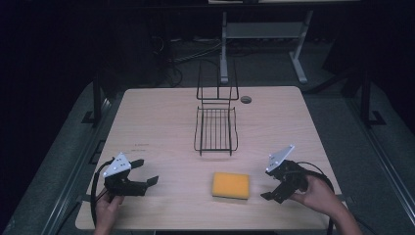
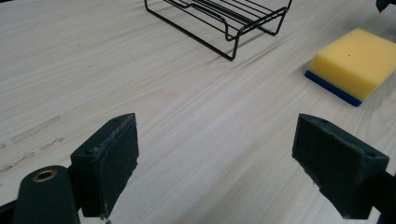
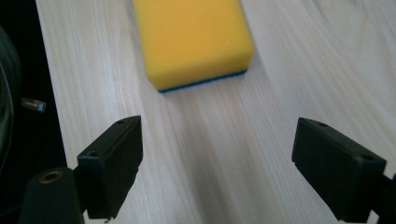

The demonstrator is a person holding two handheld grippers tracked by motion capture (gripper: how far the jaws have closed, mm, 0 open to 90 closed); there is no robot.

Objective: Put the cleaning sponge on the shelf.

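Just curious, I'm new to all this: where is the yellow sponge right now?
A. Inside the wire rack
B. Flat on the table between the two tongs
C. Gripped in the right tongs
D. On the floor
B: the sponge lies flat on the table, between the open left tongs and right tongs, apart from the wire rack.

In the high view we see a dim room: the pale surface [image 1: 161,122] is evenly lit from above while everything beyond its edges sinks to near black. The picture is soft and grainy. In the left gripper view the wire rack [image 2: 219,18] casts a soft shadow. In the right gripper view the sponge [image 3: 191,39] is slightly blurred, with a soft dark shadow band on the wood near the jaws.
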